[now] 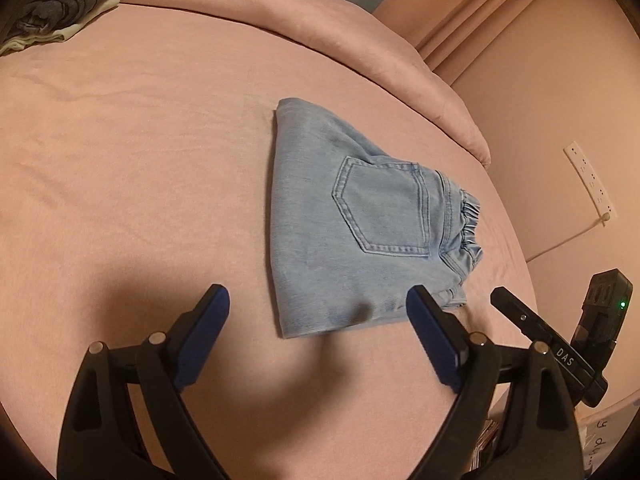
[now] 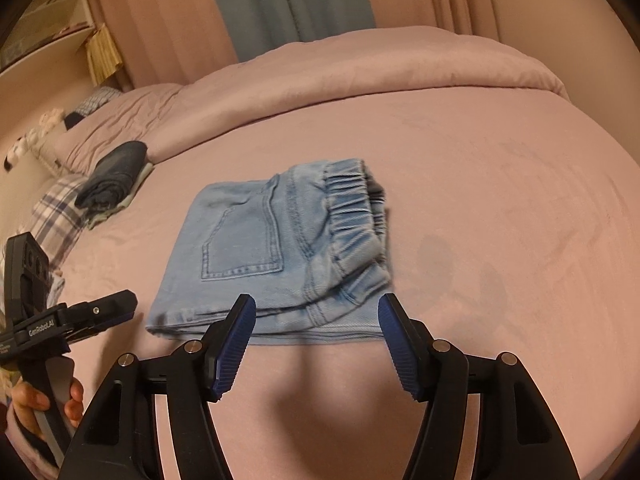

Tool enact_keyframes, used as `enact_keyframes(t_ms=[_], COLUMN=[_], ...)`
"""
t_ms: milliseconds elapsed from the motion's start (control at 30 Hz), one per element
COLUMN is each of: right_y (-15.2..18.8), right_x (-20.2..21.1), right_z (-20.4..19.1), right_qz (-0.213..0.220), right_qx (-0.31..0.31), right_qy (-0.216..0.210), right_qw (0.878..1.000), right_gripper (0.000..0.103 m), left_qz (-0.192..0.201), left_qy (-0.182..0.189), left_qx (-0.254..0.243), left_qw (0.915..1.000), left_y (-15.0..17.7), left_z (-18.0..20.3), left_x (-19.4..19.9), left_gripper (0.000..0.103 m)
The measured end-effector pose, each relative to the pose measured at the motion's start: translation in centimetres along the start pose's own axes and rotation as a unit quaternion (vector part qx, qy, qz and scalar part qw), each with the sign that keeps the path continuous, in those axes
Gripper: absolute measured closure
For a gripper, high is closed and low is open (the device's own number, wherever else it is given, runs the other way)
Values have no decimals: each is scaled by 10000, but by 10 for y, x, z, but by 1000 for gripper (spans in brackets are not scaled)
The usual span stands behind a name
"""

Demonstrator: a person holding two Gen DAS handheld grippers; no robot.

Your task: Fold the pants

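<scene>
A pair of light blue denim pants [image 1: 352, 220] lies folded into a compact packet on the pink bed sheet [image 1: 140, 160], back pocket up and elastic waistband to the right. My left gripper [image 1: 318, 296] hovers over the packet's near edge, open, with nothing pressed between its blue pads. In the right wrist view the same pants [image 2: 260, 248] lie just beyond my right gripper [image 2: 317, 302]. It is open too, its pads either side of the near hem and clear of the cloth. A hand [image 2: 40, 400] holds the left tool at the lower left.
A pile of dark folded clothes [image 2: 114, 176] sits at the far left of the bed, beside a plaid pillow [image 2: 56, 208]. A rolled-back pink duvet [image 2: 400, 80] borders the far side. A power strip [image 1: 590, 184] hangs on the wall past the bed's right edge.
</scene>
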State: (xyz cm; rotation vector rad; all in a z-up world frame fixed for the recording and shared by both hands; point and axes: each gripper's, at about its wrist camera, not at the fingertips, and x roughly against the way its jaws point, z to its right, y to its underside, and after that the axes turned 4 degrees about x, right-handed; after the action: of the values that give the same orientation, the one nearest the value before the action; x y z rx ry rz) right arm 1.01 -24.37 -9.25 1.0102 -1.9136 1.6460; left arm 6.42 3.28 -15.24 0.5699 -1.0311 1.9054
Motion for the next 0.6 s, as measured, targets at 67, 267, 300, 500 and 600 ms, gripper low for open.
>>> enact_keyframes(t_ms=[67, 267, 300, 500, 600], right_y=[1, 2, 3, 5, 6], right_x=[1, -2, -4, -11, -15], right_z=[3, 19, 22, 35, 40], right_qz=[1, -65, -90, -188, -248], right_qx=[-56, -344, -393, -614, -731], right_qy=[2, -36, -43, -48, -115], right_qw=[10000, 9994, 9992, 9979, 9970], right_gripper=[39, 39, 39, 38, 38], left_qz=[-16, -72, -83, -152, -203], left_qy=[10, 21, 32, 50, 53], left_qx=[-27, -43, -38, -34, -25], left_qw=[10000, 10000, 10000, 9999, 9998], left_y=[-1, -6, -7, -11, -11], left_z=[1, 3, 3, 2, 2], left_x=[-1, -9, -10, -16, -20], left_gripper=[13, 13, 13, 13, 13])
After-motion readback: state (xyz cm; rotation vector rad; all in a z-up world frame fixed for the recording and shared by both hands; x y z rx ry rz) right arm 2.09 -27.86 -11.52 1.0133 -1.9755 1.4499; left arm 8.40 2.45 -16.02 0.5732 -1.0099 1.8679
